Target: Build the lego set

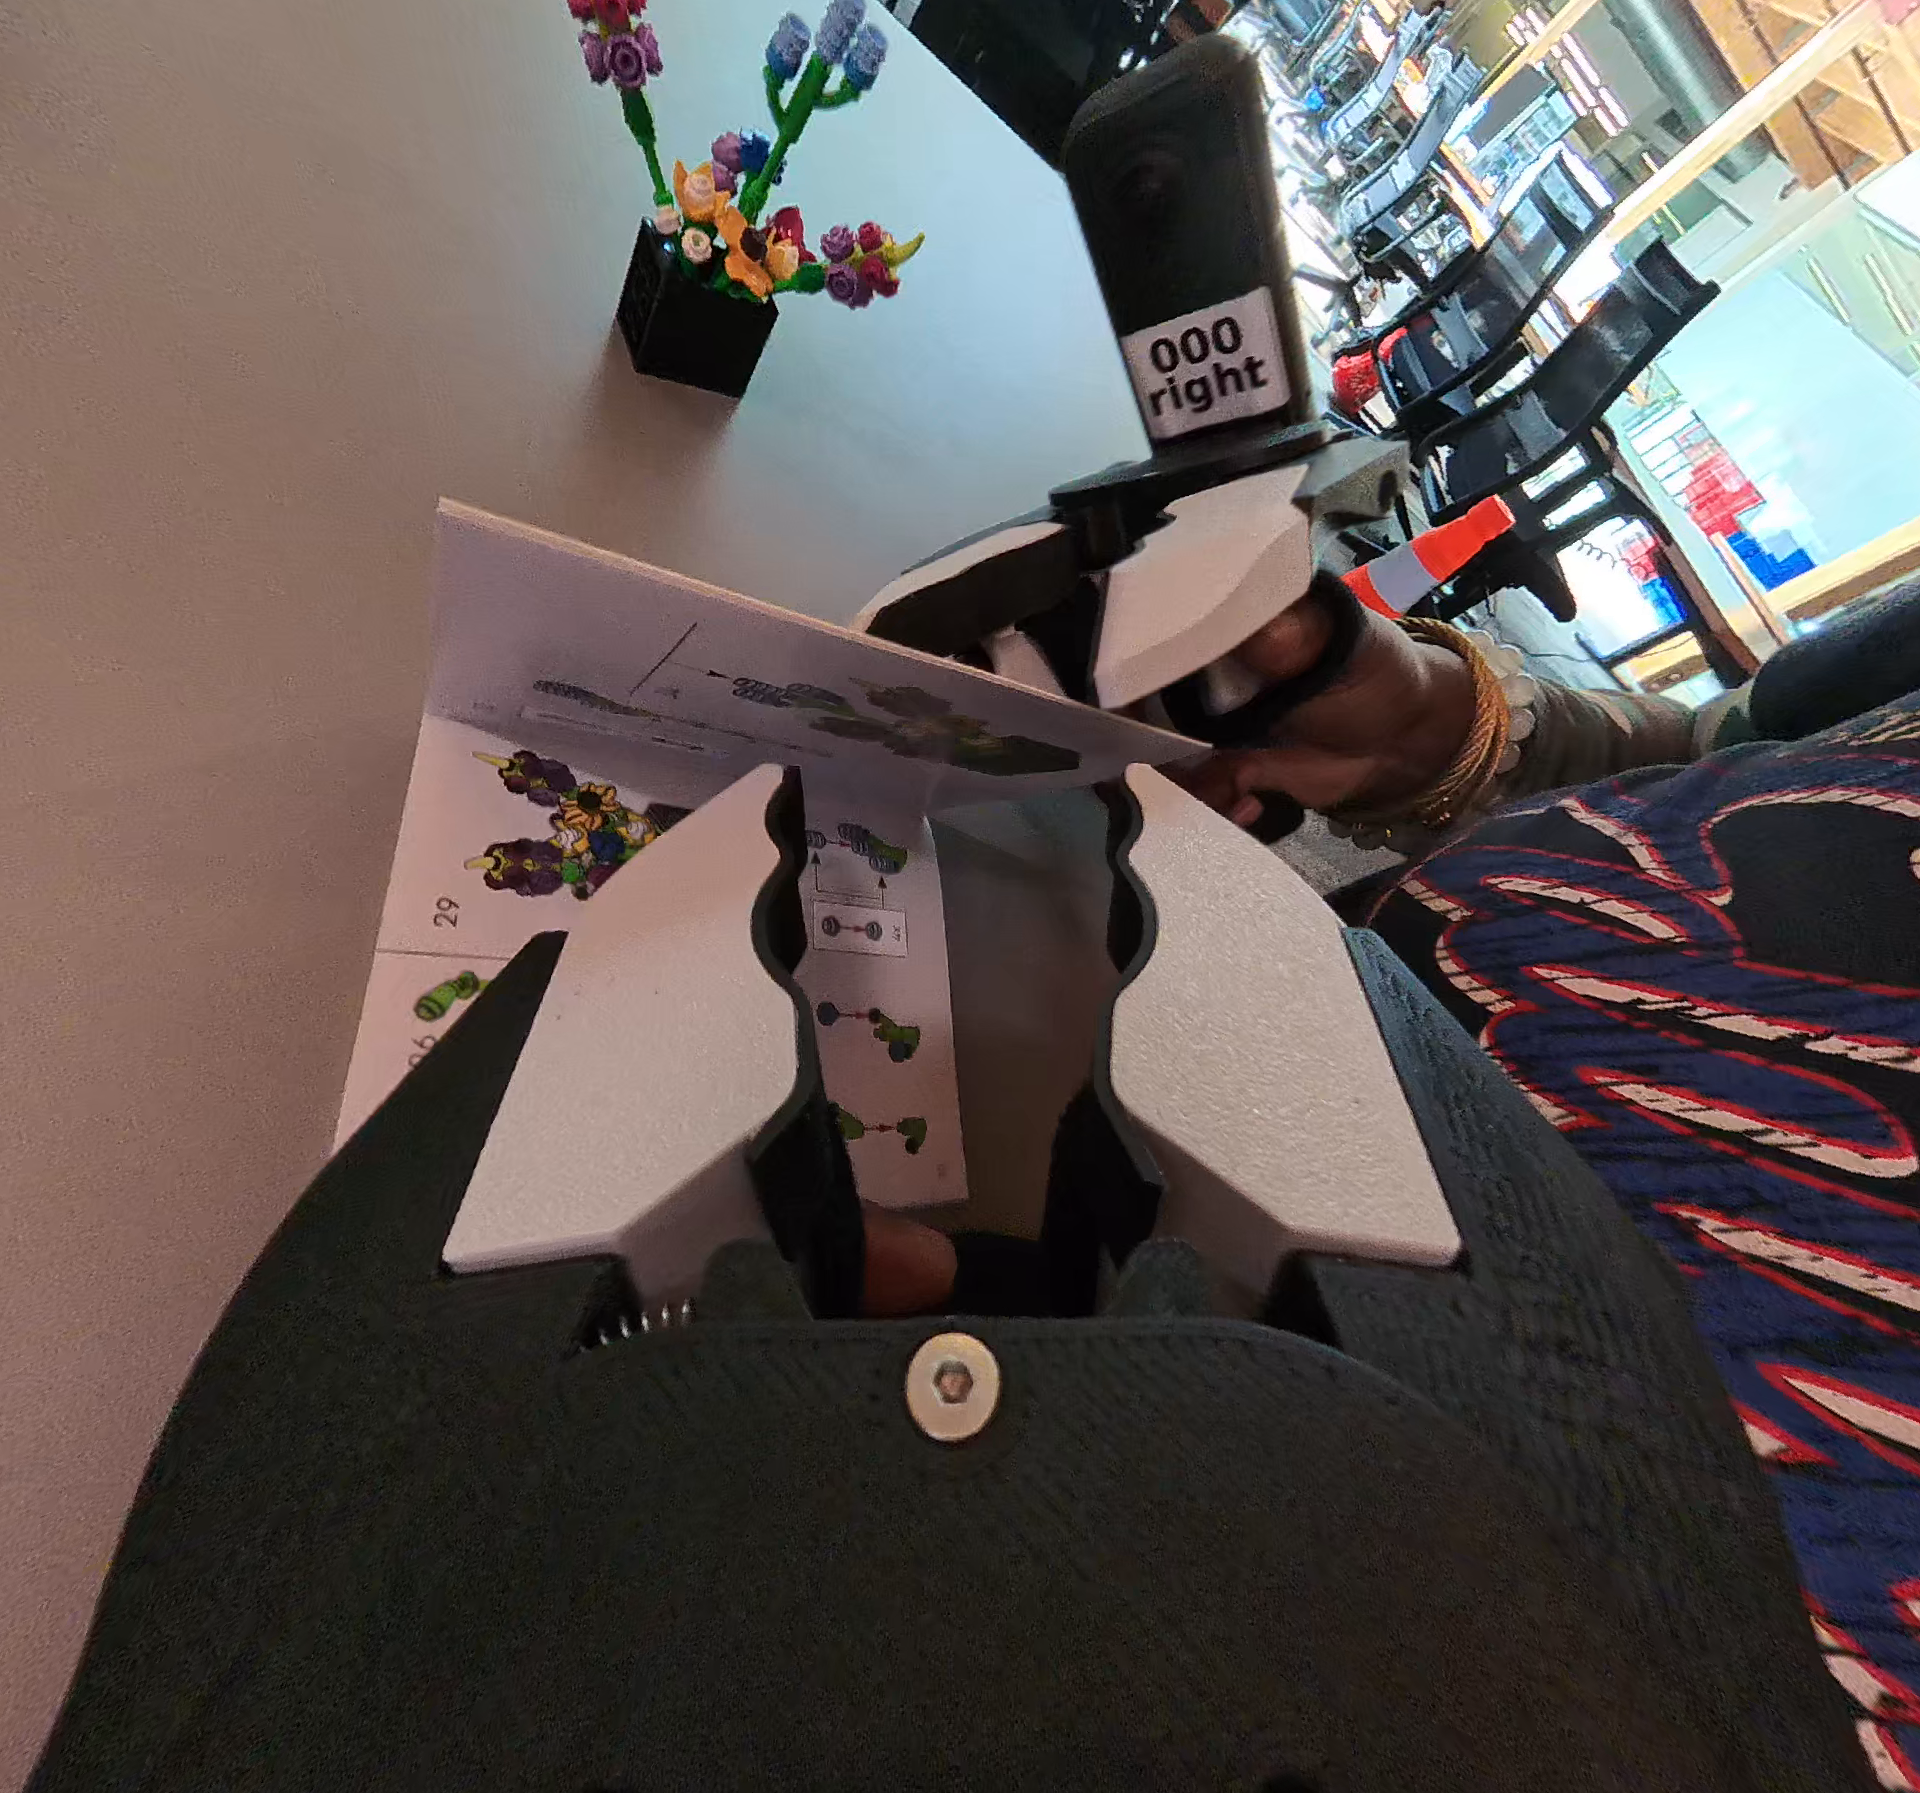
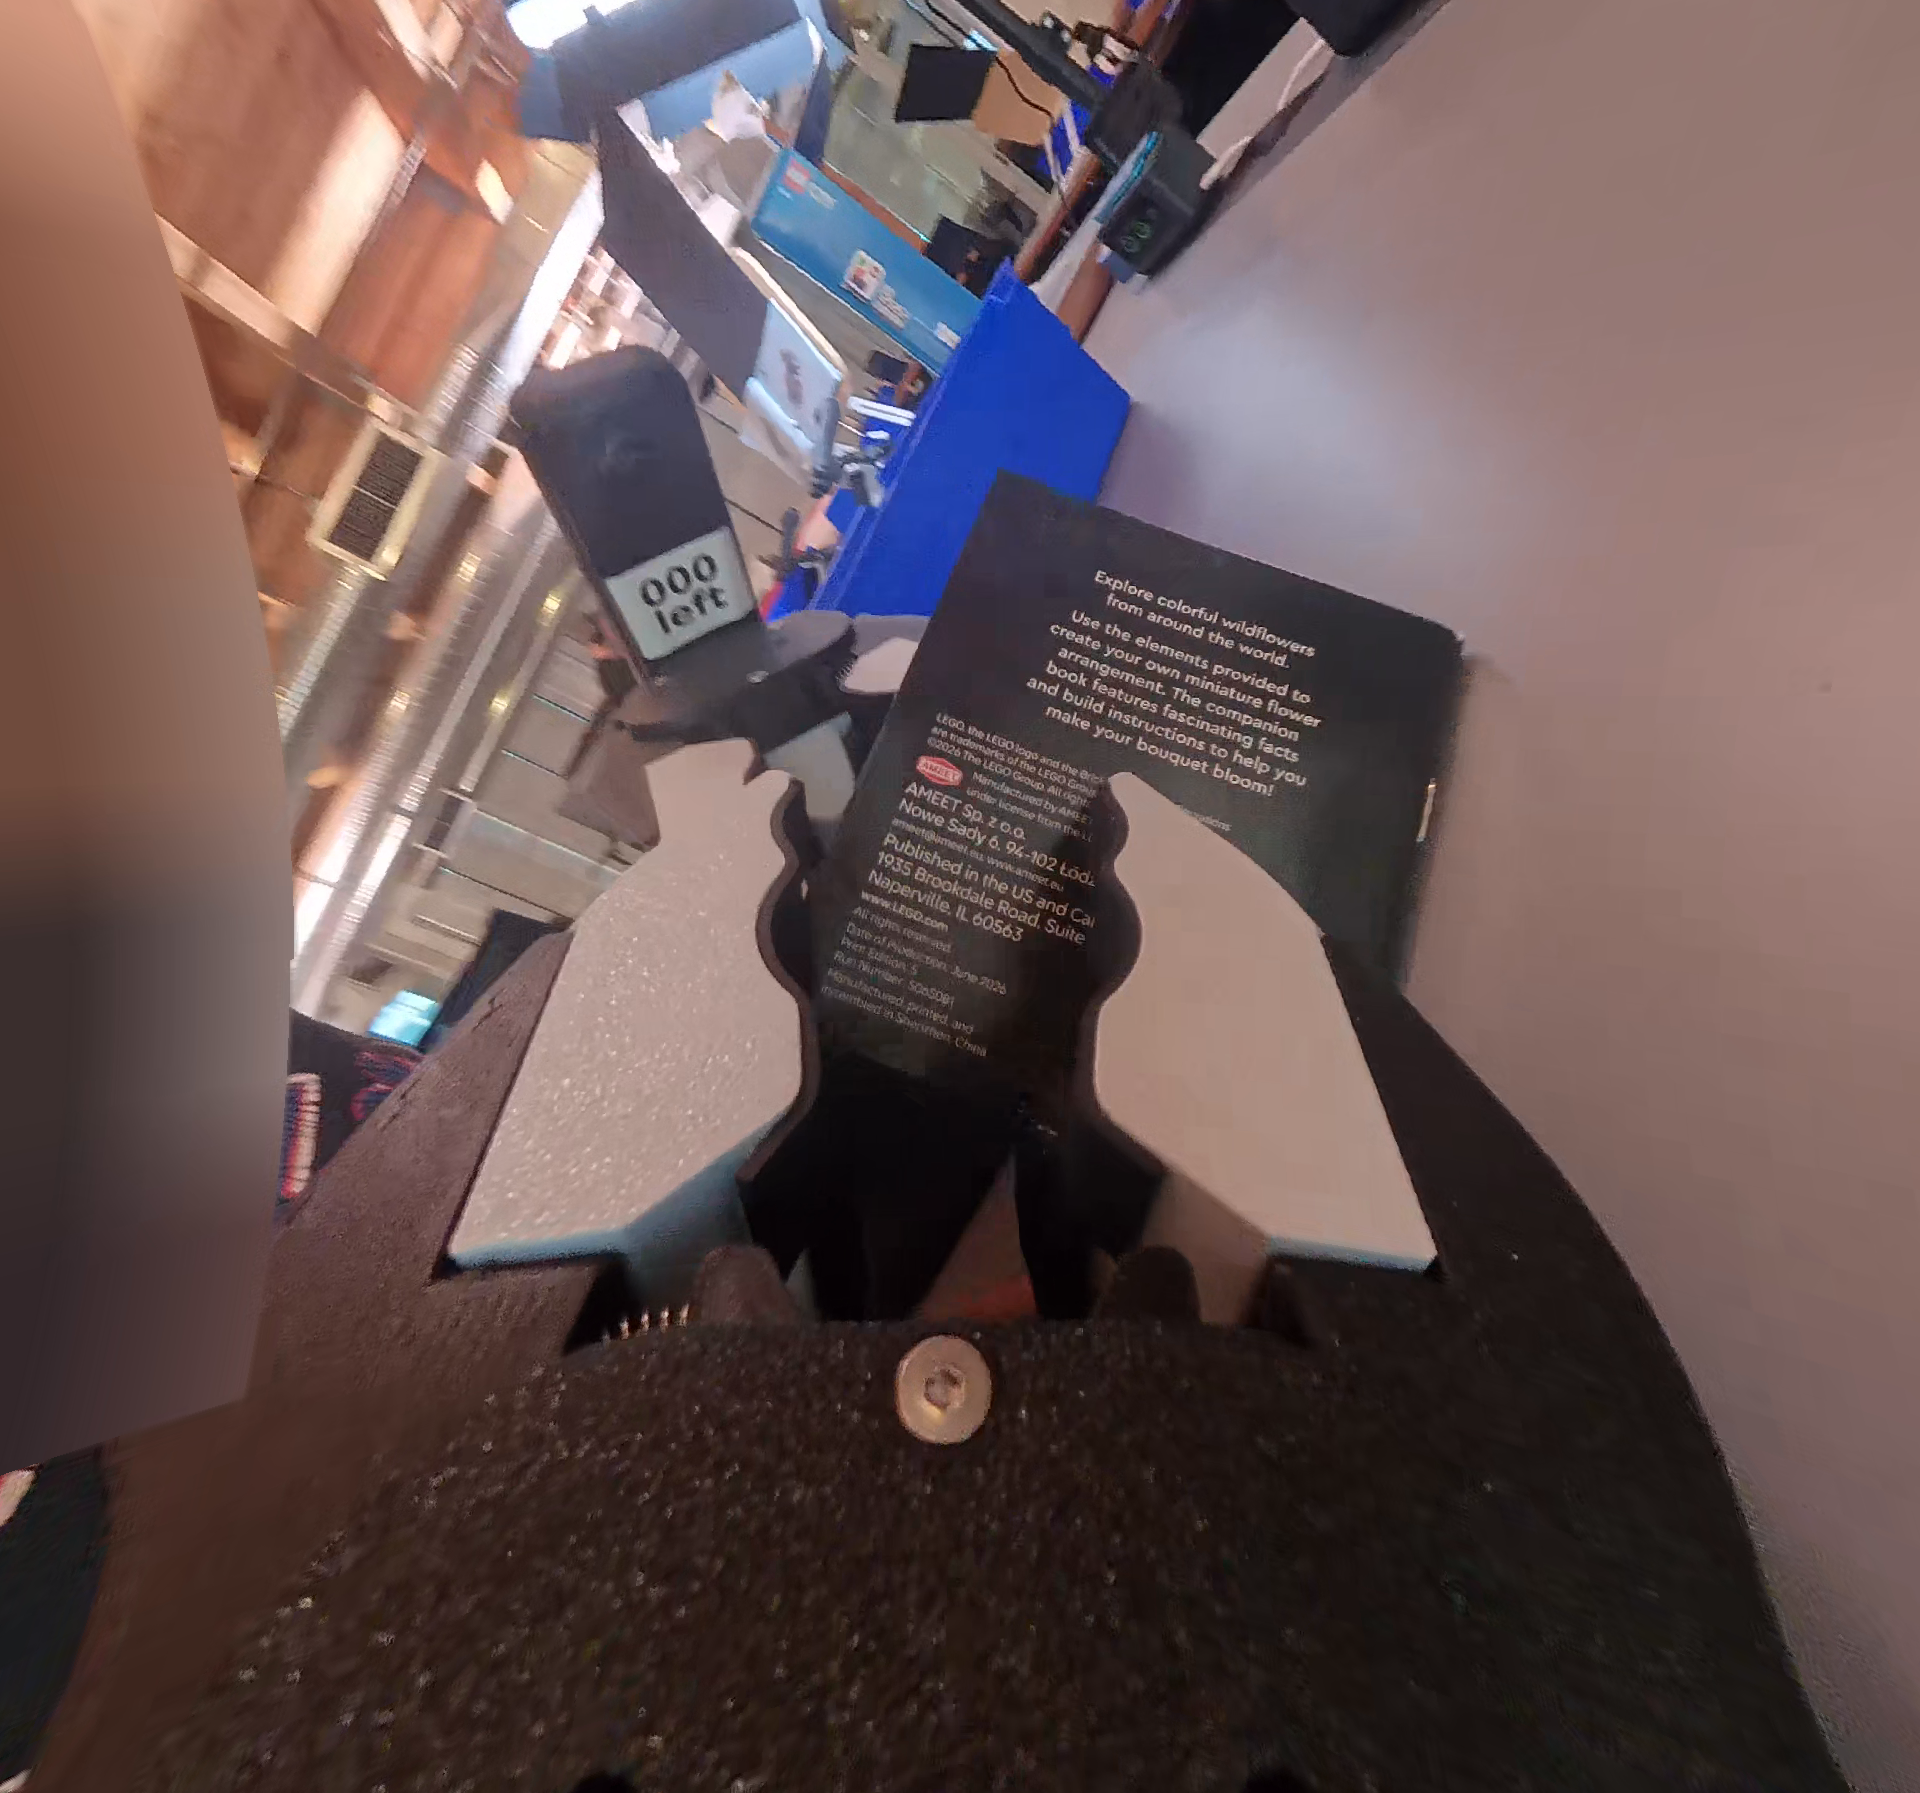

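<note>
A built lego flower bouquet [image 1: 727,216] stands in a black pot [image 1: 691,320] on the pale table [image 1: 260,289]. The instruction booklet [image 1: 499,839] lies open in front of my left gripper [image 1: 951,787]. That gripper is open, with a page [image 1: 883,995] standing between its fingers, not pinched. The booklet's back cover [image 1: 665,642] is lifted at a slant. Its black outer side [image 2: 1174,704] fills the gap of my open right gripper [image 2: 945,793]. The right gripper also shows in the left wrist view [image 1: 1039,642], just behind the cover's raised edge.
A blue bin [image 2: 997,455] sits on the table beyond the booklet. A black device [image 2: 1153,205] stands at the far table edge. The left gripper [image 2: 831,694] is beside the cover. A person's hand with bracelets [image 1: 1455,735] and patterned clothing [image 1: 1662,1016] are at the right. Only a small space, under 4 cm, lies between the two pairs of fingers. My right gripper's tips are some 15 cm from the built lego flower bouquet [image 1: 727,216].
</note>
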Tool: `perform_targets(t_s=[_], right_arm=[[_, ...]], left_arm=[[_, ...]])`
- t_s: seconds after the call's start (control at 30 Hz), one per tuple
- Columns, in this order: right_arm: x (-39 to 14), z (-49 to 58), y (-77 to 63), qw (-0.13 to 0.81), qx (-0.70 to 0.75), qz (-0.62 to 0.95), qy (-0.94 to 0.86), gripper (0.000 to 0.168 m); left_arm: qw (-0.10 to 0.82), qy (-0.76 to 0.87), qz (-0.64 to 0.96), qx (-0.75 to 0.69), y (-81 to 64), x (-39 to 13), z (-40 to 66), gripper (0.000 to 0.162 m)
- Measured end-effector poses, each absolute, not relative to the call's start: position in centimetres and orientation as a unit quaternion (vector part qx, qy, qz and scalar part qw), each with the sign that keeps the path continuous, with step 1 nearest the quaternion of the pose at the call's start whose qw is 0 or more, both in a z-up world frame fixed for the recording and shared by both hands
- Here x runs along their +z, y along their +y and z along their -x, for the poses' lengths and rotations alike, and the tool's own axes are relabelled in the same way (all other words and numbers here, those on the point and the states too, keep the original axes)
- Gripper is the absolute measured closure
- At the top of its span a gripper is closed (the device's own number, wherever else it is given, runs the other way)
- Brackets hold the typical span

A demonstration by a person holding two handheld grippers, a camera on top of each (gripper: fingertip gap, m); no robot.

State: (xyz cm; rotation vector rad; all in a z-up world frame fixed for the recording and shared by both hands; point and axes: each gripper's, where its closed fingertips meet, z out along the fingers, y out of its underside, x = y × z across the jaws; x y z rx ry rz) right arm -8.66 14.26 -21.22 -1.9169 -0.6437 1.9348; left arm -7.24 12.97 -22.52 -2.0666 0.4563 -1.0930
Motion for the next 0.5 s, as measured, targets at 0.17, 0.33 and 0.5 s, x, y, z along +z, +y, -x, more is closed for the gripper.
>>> perform_targets(t_s=[0.17,0.33,0.5], right_arm=[[-21.3,8.0,14.4,0.193,0.638,0.689,-0.285,0.123],[-20.2,7.3,14.7,0.186,0.659,0.672,-0.280,0.145],[-19.8,6.9,15.0,0.178,0.681,0.662,-0.256,0.153]], left_arm=[[0.376,0.191,0.805,-0.416,13.7,-22.2,6.6,0.107],[0.376,0.200,0.799,-0.425,13.9,-21.7,6.2,0.106],[0.440,0.080,0.795,-0.410,16.7,-20.8,9.1,0.107]])
